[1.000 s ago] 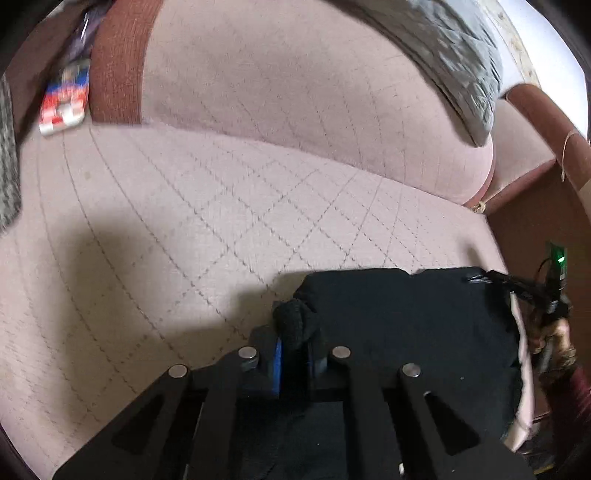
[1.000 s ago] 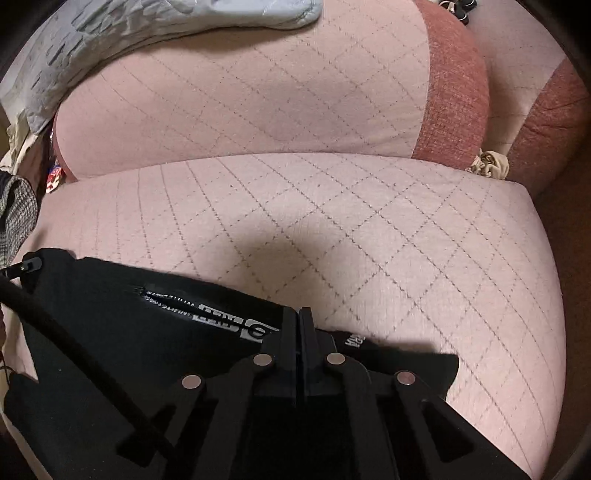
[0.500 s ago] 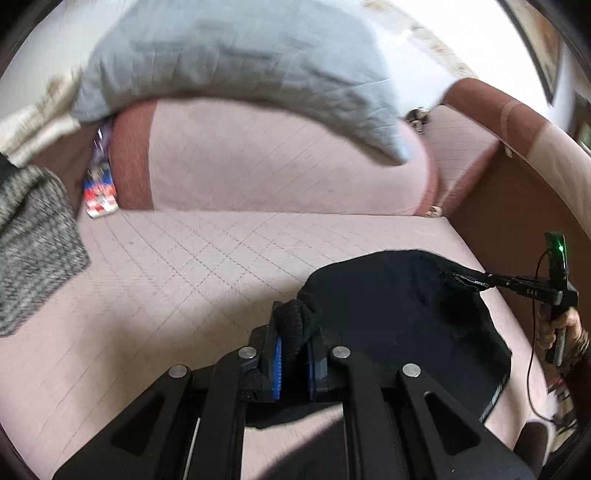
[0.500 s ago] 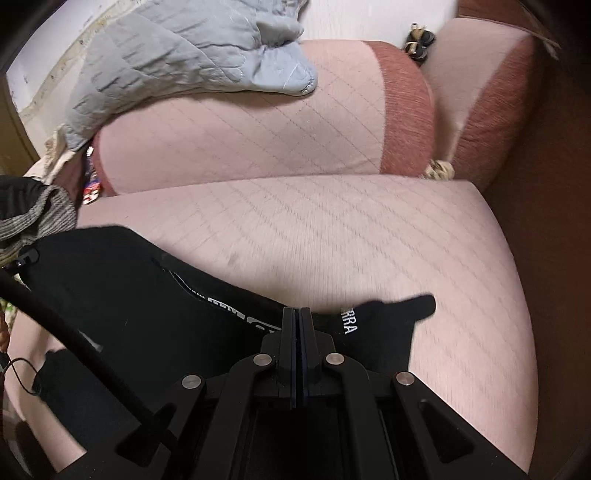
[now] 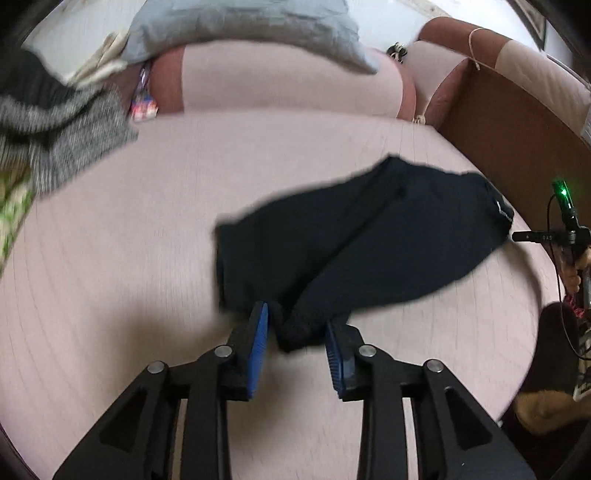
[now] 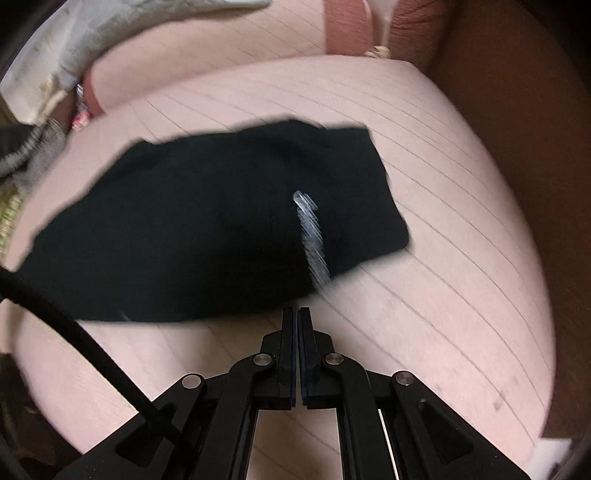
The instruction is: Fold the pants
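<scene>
The black pants [image 5: 369, 236] lie bunched on the pink sofa seat [image 5: 110, 258]. In the left wrist view my left gripper [image 5: 297, 326] is open, its blue pads on either side of a dangling corner of the cloth without squeezing it. In the right wrist view the pants [image 6: 207, 229] lie flat with a white printed stripe [image 6: 312, 240] showing. My right gripper [image 6: 297, 314] is shut and empty, just off the cloth's near edge. It also shows at the right edge of the left wrist view [image 5: 535, 236].
A grey quilted blanket [image 5: 251, 22] drapes over the sofa back. A grey knit garment [image 5: 62, 136] lies at the left of the seat. A small red and white packet [image 5: 144, 107] sits in the seat crease. The brown armrest [image 5: 517, 122] borders the right side.
Both grippers have let go of the pants and pulled back and up. The left jaws opened. The pants now lie on the seat.
</scene>
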The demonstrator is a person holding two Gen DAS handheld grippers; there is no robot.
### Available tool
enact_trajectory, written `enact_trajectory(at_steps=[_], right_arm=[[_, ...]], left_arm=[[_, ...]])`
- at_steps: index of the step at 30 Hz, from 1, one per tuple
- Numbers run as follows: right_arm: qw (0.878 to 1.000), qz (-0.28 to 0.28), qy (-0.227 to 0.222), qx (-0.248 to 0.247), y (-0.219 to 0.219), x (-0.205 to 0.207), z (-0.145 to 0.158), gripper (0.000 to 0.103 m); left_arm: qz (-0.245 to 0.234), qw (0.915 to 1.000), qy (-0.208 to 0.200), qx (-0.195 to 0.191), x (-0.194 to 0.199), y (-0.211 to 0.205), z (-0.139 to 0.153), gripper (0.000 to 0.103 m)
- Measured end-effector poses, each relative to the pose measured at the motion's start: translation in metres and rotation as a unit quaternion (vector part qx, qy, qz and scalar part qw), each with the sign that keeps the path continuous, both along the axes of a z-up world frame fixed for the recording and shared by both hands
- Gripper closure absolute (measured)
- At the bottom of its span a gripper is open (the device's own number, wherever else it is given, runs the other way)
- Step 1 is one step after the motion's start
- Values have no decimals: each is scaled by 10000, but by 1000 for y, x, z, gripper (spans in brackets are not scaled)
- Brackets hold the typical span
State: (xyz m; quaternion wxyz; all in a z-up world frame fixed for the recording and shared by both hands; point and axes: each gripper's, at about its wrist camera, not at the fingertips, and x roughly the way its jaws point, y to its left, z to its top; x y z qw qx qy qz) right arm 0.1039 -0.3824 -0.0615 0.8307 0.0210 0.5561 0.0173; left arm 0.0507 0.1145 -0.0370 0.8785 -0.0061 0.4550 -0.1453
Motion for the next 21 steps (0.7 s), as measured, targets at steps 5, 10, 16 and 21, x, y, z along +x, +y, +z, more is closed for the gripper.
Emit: enact_trajectory(at_steps=[5,10,16,21], right_arm=[[9993,-200,-300,-140,1,-20,18,80],[9979,-43,-648,47,22,-26,35,72],[9965,393,-707,222,68,-32,23,72],[9953,696,-628,227,91,-34,5,72]], left_arm=[[544,9973,9,-487,-19,31,11,51],[1108,9824,318,-1470,1,57,11,47],[1204,9833,552,-1247,35,25,-2,49],[853,9944,619,-80,53,-17,-14,101]])
